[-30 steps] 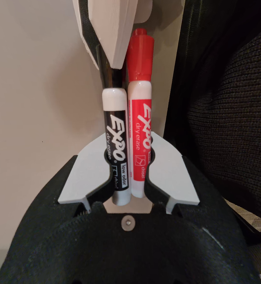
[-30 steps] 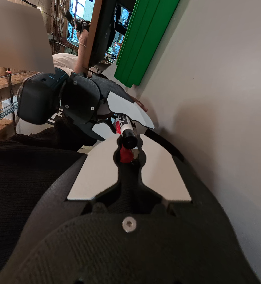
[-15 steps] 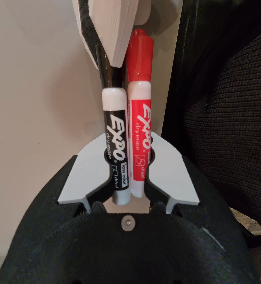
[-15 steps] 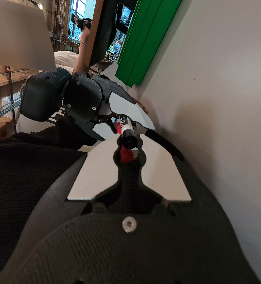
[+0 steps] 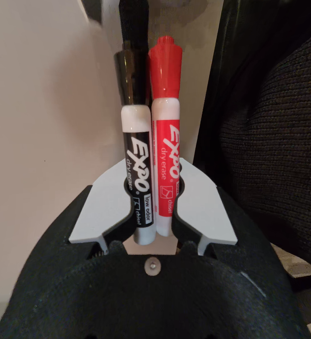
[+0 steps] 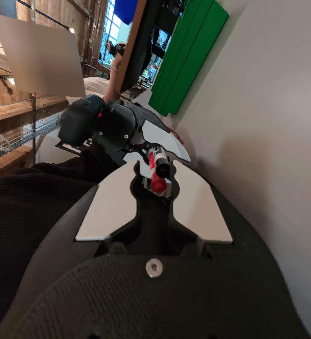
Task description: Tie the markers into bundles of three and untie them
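The left gripper [image 5: 152,180] clamps a black marker [image 5: 139,165] and a red marker [image 5: 166,146] side by side, caps pointing away

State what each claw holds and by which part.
Left claw clamps the black marker and red marker side by side by their lower barrels. Right claw is open around the cap ends, gripping nothing.

Open gap between right claw [image 6: 155,165] fingers. Ahead: capped black and red markers [image 6: 159,169]. Flank: pale flat worktop [image 6: 270,128]; opposite, black knitted sleeve [image 6: 31,201].
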